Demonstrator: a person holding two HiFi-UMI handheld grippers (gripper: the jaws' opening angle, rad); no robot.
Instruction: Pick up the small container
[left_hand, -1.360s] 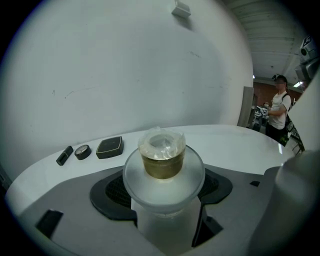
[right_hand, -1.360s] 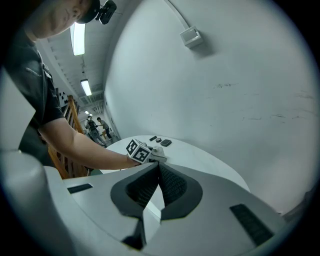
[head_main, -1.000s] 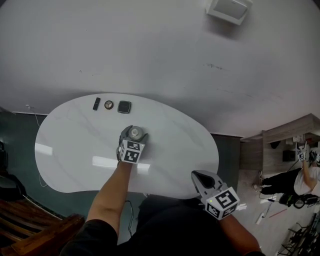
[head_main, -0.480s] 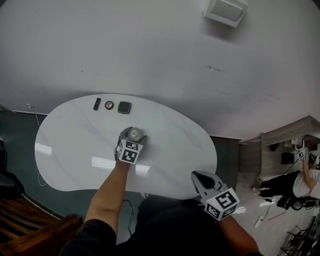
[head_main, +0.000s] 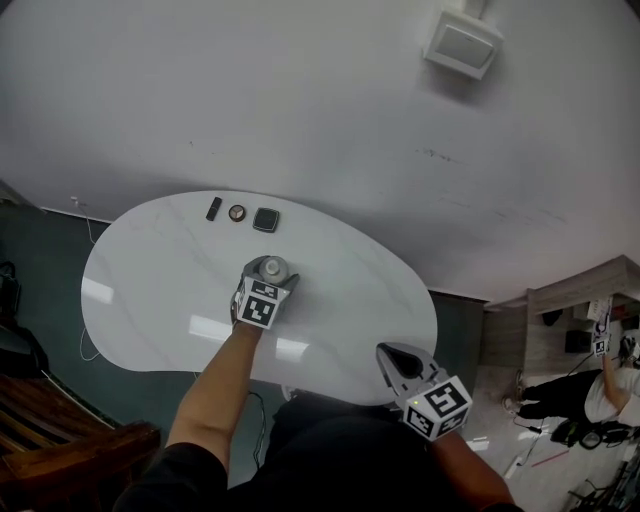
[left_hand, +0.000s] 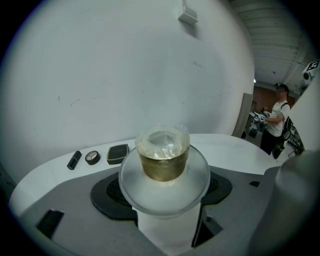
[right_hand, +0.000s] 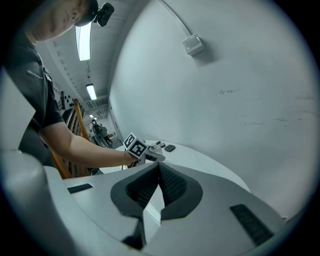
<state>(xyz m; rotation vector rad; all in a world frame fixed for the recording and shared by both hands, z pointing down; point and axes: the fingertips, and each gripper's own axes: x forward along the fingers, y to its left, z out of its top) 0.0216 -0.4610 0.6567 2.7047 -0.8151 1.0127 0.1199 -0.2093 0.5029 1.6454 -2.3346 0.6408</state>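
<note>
So the left gripper (head_main: 268, 273) is out over the middle of the white oval table (head_main: 140, 290), and its jaws are pinching the small container (left_hand: 163, 159) from both sides. It's a clear tub with a wide rim, something golden inside and wrinkly film over the top, and it's sitting upright. I honestly can't tell if it's touching the tabletop or just off it. The right gripper (head_main: 396, 358) hangs back by the near edge of the table, jaws pressed together with nothing in them. At the far edge there's a row of a black tube (head_main: 214, 208), a round compact (head_main: 237, 212) and a square black case (head_main: 266, 220).
</note>
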